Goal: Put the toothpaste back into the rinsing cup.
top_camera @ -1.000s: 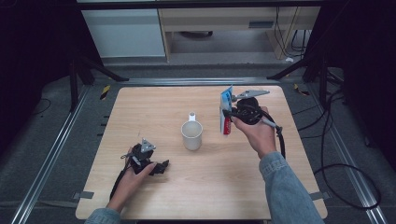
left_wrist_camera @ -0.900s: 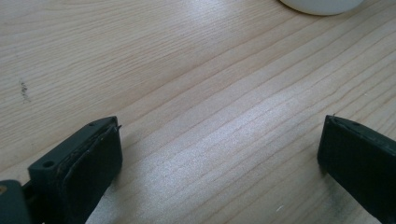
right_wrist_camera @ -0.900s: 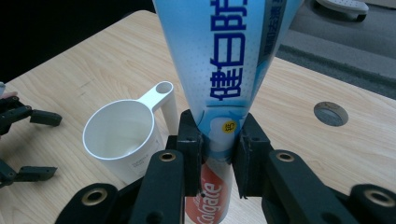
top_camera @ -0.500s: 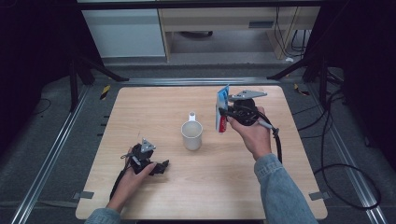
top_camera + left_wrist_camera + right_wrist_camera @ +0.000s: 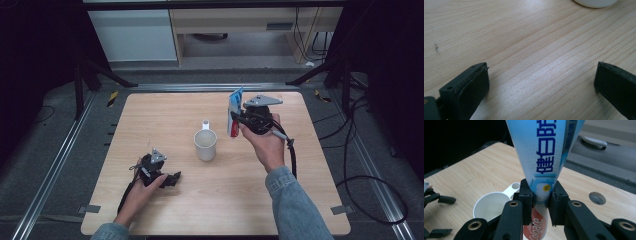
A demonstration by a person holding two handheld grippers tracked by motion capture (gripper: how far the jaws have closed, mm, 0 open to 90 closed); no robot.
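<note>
right tongs (image 5: 234, 121) clamped on toothpaste tube (image 5: 233, 112), jaws pinching it low near red end; tube held upright-ish above desk (image 5: 150, 115), just right of white mug (image 5: 205, 145), not touching it; left tongs (image 5: 173, 179) resting low on desk at near-left, jaws spread wide, nothing between them; mug's base edge peeks in left gripper view

wooden table (image 5: 150, 120) | grey floor (image 5: 55, 150) | white cabinet (image 5: 132, 35) behind
</note>
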